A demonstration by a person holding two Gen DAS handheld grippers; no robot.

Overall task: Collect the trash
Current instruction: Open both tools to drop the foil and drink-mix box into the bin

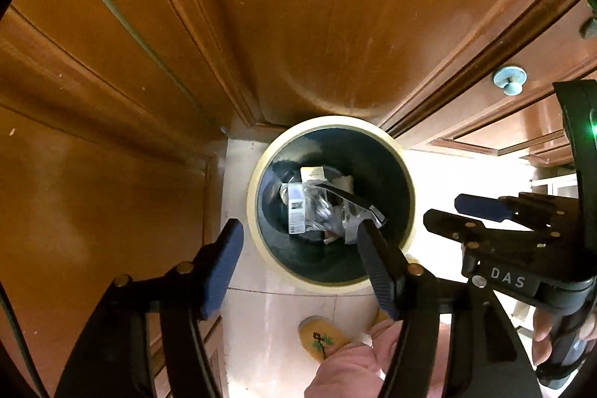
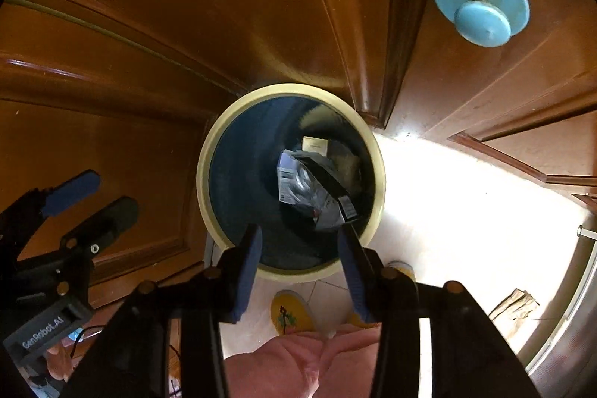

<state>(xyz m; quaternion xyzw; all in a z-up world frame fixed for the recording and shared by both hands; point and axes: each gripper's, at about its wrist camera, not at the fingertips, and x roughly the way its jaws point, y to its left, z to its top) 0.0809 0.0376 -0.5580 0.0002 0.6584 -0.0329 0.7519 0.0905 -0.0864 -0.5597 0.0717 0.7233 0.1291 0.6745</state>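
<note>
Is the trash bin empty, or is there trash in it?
Not empty. The bin holds a crumpled plastic wrapper and a small box at the bottom, well below the rim.

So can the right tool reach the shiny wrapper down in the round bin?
Probably yes. The right tool is open and empty, right above the cream-rimmed round bin. The shiny silver-and-black wrapper lies on top of the trash and nothing covers the opening. It would need to go deeper inside.

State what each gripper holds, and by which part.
Nothing. The left gripper and right gripper both stand open above the trash bin; the plastic wrapper lies inside it.
</note>
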